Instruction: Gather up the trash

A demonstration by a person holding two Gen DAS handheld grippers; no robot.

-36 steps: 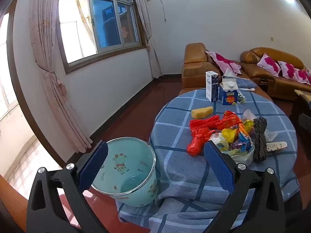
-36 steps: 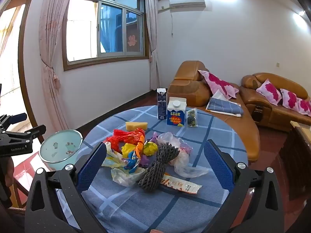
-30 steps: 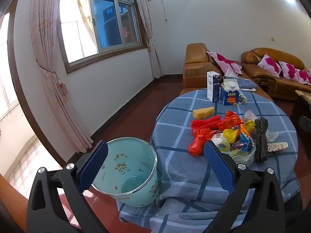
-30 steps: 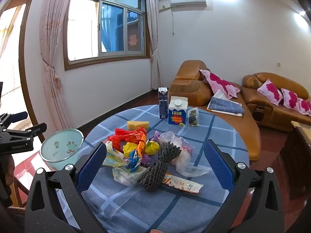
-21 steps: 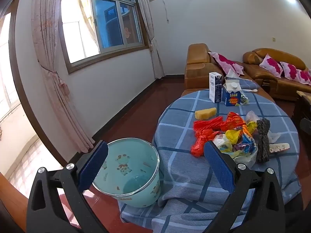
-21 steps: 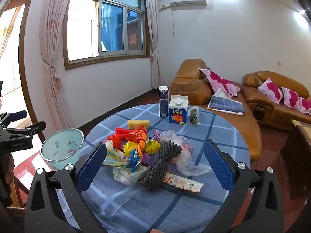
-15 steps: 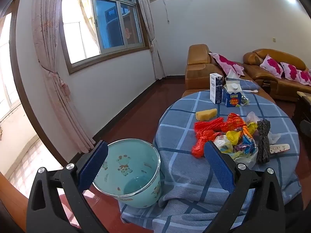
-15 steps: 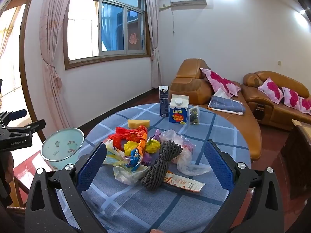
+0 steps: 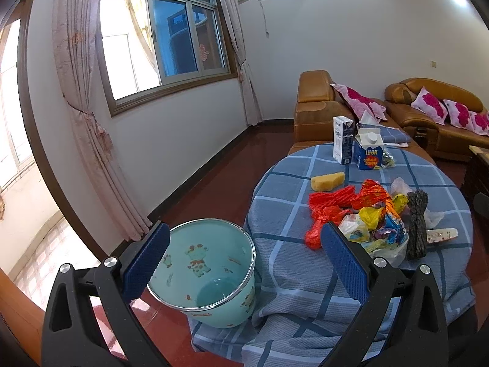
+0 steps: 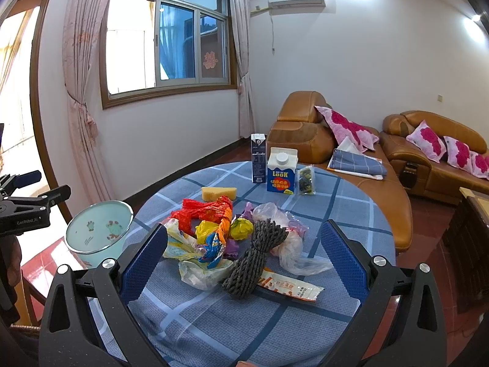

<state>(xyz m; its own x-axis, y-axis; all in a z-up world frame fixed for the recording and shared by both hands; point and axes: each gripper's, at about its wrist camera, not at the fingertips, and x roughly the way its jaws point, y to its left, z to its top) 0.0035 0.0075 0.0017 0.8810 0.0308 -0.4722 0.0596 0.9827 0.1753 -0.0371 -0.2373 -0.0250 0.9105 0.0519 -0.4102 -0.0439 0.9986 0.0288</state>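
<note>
While both grippers [image 9: 244, 253] [image 10: 243, 255] gape wide, empty, the dark mesh bundle [image 10: 255, 258] lies lengthwise away from them.

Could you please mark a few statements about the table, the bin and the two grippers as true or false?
1. The right gripper is shut on a wrapper. False: it is open and empty.
2. The teal bin stands beside the table. True.
3. The yellow sponge lies inside the bin. False: it lies on the tablecloth.
4. The blue carton stands upright. True.
5. The left gripper is open. True.
</note>
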